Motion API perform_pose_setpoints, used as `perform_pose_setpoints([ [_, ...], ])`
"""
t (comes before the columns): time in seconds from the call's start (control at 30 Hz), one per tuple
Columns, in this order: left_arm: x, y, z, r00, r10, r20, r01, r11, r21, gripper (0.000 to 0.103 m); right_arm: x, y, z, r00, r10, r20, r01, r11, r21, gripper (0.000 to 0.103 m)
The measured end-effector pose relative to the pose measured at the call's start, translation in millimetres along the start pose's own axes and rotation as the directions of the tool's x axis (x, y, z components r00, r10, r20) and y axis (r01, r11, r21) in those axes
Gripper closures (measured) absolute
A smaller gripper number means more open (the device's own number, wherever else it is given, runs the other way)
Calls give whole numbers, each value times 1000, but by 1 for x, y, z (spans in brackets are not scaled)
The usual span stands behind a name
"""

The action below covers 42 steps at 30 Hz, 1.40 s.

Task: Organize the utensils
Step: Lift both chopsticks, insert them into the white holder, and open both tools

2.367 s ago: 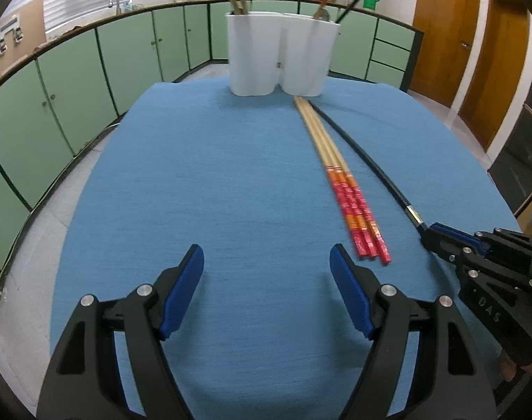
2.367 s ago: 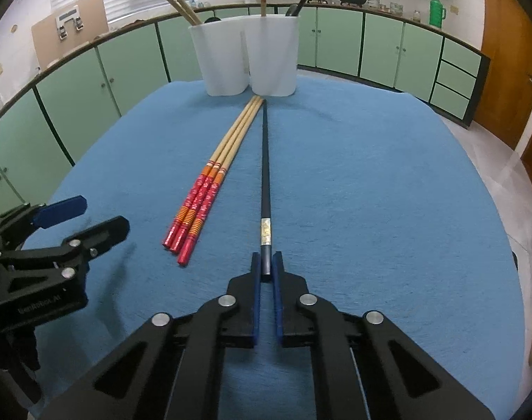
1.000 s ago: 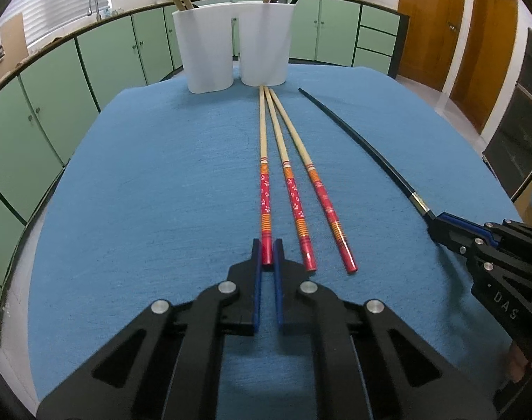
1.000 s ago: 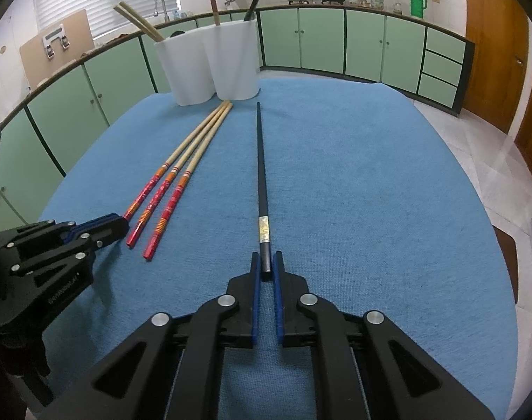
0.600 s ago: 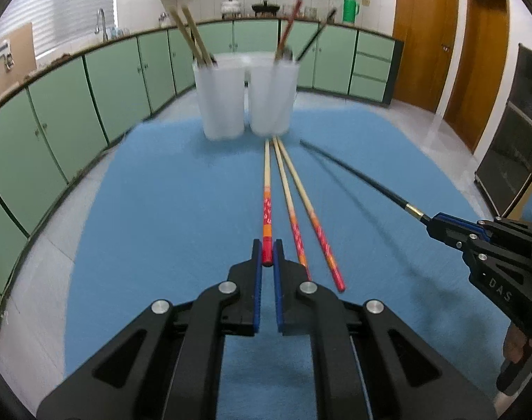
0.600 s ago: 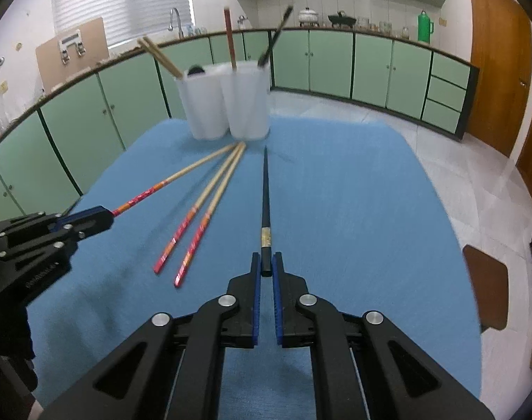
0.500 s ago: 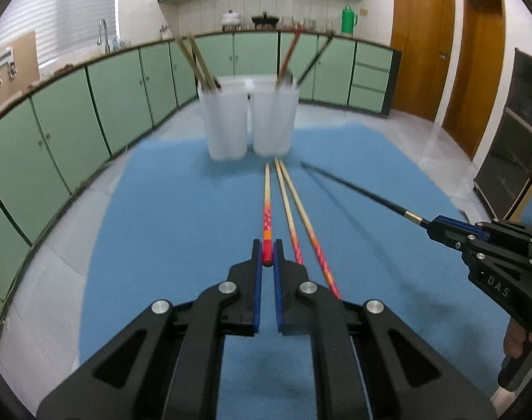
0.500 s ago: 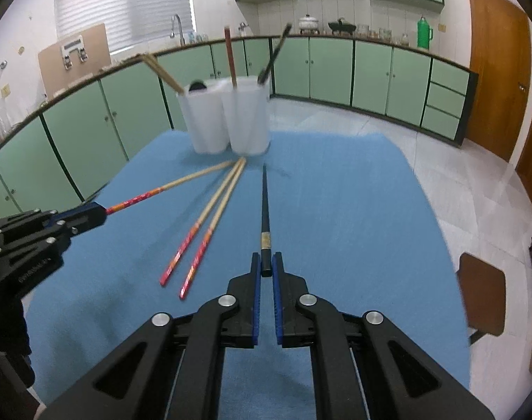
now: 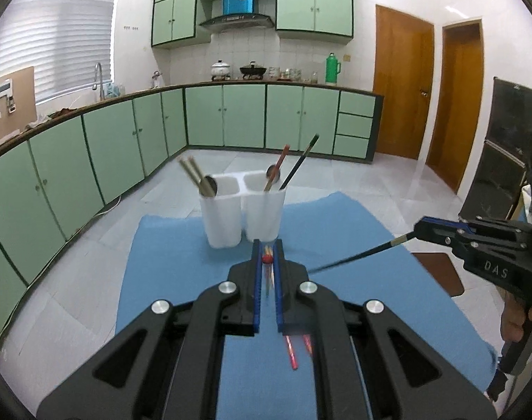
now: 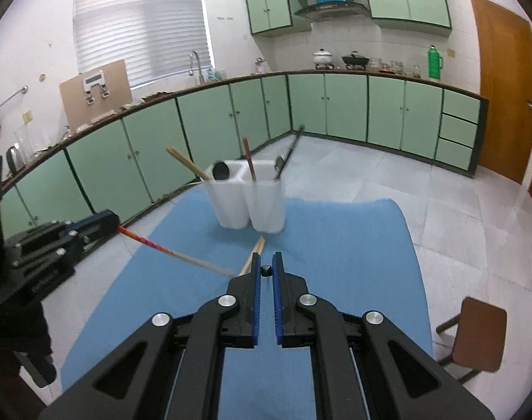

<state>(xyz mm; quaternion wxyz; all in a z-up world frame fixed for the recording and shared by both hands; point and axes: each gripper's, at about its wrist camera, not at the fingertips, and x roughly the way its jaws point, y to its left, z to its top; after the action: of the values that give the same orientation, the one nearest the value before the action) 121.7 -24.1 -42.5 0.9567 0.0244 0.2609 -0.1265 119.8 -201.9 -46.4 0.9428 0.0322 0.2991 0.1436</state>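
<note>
My left gripper (image 9: 267, 245) is shut on the red end of a bamboo chopstick (image 9: 266, 259) and holds it in the air, pointing toward the white two-compartment holder (image 9: 243, 210). In the right wrist view that same chopstick (image 10: 174, 253) juts from the left gripper (image 10: 110, 218). My right gripper (image 10: 266, 257) is shut on the end of a black chopstick (image 10: 266, 270). From the left wrist view, the black chopstick (image 9: 353, 259) slants down out of the right gripper (image 9: 419, 227). Two red-ended chopsticks (image 9: 290, 350) lie on the cloth below. The holder (image 10: 251, 196) contains several utensils.
The blue cloth (image 9: 167, 255) covers the table, and tiled floor lies around it. A brown chair (image 10: 476, 329) stands to the table's right. Green cabinets line the far walls. A hand holds the right gripper's handle (image 9: 514, 318).
Both grippers have risen, each lifting its chopstick off the cloth. The holder now appears lower and from above. Two red-ended chopsticks stayed on the cloth.
</note>
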Motion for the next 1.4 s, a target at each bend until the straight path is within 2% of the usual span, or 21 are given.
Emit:
perform_pose_setpoints([
  [0.13, -1, -1, 14, 1000, -9, 18, 9, 1000, 15, 98, 2, 2, 24, 999, 42, -23, -42, 999, -18, 97],
  [0.47, -10, -1, 33, 997, -40, 63, 38, 999, 29, 98, -4, 10, 57, 998, 59, -8, -59, 994, -96, 97],
  [0.67, -13, 0, 53, 993, -48, 106, 43, 998, 46, 98, -14, 11, 87, 997, 72, 37, -67, 991, -120, 97],
  [0.97, -15, 7, 112, 974, -34, 225, 21, 998, 60, 98, -18, 11, 161, 985, 70, 159, -48, 990, -134, 97],
  [1.2, 13, 16, 162, 955, -18, 297, 3, 999, 51, 98, 6, 14, 213, 970, 55, 235, -29, 993, -112, 97],
  [1.4, 54, 25, 184, 947, 23, 320, -39, 998, 44, 98, 43, 14, 235, 963, 40, 268, -10, 994, -110, 97],
])
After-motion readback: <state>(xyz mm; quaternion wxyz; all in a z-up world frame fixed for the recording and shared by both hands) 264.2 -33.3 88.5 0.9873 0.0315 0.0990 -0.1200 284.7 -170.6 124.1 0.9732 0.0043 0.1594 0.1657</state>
